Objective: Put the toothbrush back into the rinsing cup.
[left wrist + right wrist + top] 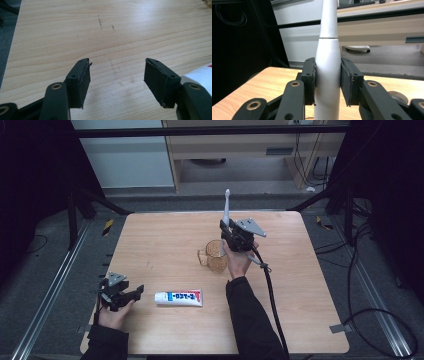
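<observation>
Right tongs (327,82) clamp electric toothbrush (327,75) upright over cup (216,255). Lower it straight, base first, keeping clear of rim. Left tongs (116,80) wide, idle on tabletop (160,240).

A slim, pale grey plastic electric toothbrush (226,210) stands almost upright above the far middle of the wooden table, its narrow neck and small head pointing up and away. Its thicker handle (327,75) is clamped from both sides, with a seam ringing the body where it tapers. Its lower end hangs just over the rim of a clear amber glass mug (214,257) with a side handle.
</observation>
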A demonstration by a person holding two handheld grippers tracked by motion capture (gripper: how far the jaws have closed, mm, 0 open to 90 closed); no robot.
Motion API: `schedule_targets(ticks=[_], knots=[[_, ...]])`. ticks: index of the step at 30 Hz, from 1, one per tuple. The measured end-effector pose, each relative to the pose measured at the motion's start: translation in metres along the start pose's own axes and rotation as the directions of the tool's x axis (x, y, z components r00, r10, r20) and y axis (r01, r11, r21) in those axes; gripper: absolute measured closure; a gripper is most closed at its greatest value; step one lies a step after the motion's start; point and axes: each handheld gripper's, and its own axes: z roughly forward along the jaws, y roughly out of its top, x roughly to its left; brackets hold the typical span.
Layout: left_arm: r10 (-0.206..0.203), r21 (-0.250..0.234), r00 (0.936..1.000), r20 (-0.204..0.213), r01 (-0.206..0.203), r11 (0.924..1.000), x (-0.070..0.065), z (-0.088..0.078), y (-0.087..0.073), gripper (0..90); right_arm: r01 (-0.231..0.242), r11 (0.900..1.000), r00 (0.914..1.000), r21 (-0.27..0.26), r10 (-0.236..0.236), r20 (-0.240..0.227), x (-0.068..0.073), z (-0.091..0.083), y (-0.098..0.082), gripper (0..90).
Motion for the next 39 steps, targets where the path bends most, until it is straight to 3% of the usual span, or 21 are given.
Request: schedule_targets(ticks=[14, 26, 39], knots=[[-0.001, -0.002, 1.0000, 0.001, 0.001, 1.0000, 0.000, 0.000, 0.000, 36.9, 0.039, 0.998, 0.9992, 0.054, -0.039, 0.002, 0.005, 0.003, -0.011, 66.8], [0.001, 0.000, 1.0000, -0.001, -0.001, 1.0000, 0.000, 0.000, 0.000, 36.8, 0.024, 0.996, 0.9997, 0.085, -0.025, 0.002, 0.001, 0.001, -0.018, 66.9], [0.003, 0.000, 1.0000, -0.001, -0.003, 1.0000, -0.001, 0.000, 0.000, 36.8, 0.045, 0.991, 0.9990, 0.127, -0.044, -0.010, 0.002, -0.002, -0.033, 66.8]])
